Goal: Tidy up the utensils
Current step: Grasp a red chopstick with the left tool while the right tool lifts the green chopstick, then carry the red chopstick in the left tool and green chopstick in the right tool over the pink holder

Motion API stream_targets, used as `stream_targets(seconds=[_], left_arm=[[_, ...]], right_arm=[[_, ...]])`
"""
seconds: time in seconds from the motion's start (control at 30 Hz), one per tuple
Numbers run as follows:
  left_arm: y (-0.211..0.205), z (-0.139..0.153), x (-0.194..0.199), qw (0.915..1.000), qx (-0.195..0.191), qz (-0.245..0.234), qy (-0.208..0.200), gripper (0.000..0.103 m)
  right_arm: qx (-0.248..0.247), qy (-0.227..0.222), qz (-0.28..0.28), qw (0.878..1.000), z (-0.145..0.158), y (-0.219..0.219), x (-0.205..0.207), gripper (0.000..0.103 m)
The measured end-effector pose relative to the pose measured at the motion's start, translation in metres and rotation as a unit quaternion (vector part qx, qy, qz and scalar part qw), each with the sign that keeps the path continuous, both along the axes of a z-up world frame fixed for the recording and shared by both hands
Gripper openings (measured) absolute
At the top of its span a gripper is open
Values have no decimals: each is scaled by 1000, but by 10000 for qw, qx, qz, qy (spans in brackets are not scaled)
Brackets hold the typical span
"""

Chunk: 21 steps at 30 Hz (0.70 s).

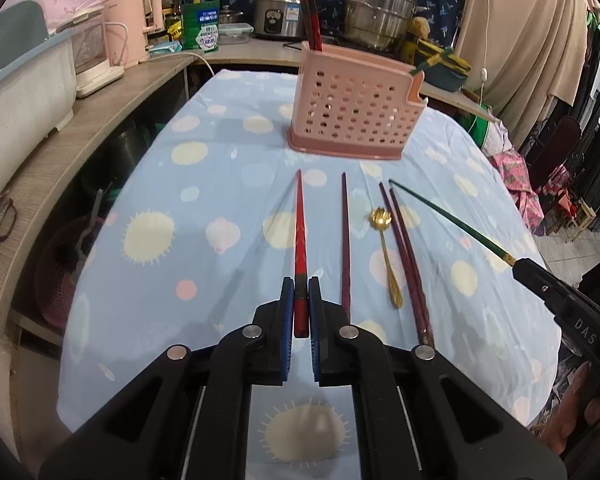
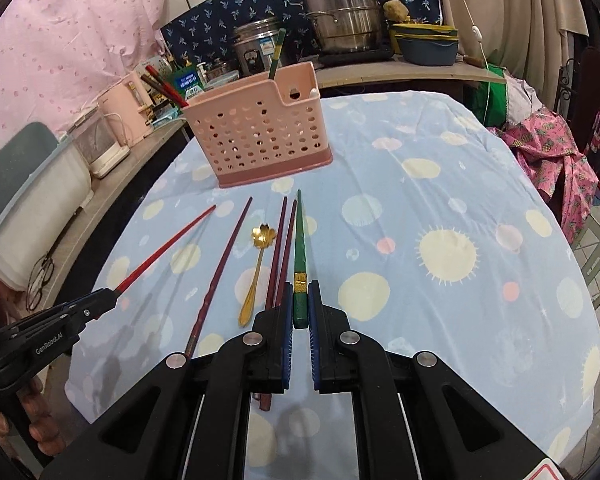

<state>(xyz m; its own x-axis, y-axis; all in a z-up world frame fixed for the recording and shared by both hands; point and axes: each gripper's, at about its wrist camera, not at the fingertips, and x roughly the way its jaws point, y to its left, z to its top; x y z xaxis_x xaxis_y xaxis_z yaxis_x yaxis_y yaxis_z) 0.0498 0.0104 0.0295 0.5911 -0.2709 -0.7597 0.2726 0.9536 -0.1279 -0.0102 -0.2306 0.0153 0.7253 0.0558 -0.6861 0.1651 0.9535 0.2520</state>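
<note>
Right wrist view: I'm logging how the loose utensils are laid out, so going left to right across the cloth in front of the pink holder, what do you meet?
Red chopstick held in the left gripper → single dark chopstick → gold spoon → pair of dark chopsticks → green chopstick clamped in the right gripper.

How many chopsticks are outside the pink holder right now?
5. A red chopstick in the left gripper, a green chopstick in the right gripper, and three dark chopsticks lying on the tablecloth.
</note>
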Motion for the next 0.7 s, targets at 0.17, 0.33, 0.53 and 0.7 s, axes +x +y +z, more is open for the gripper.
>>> stream_targets(seconds=[0.17, 0.33, 0.53, 0.7], left_arm=[[5, 25, 10, 9994, -175, 85, -271, 7], [6, 51, 21, 9977, -299, 164, -585, 7], [5, 83, 37, 9948, -537, 176, -849, 7], [4, 106, 46, 9919, -600, 192, -1105, 7]], right_arm=[[5, -337, -165, 9993, 30, -12, 1, 7], [-102, -685, -256, 9973, 57, -19, 4, 7], [0, -940, -264, 9952, 79, -27, 14, 7], [131, -1132, -270, 9931, 95, -32, 23, 7]])
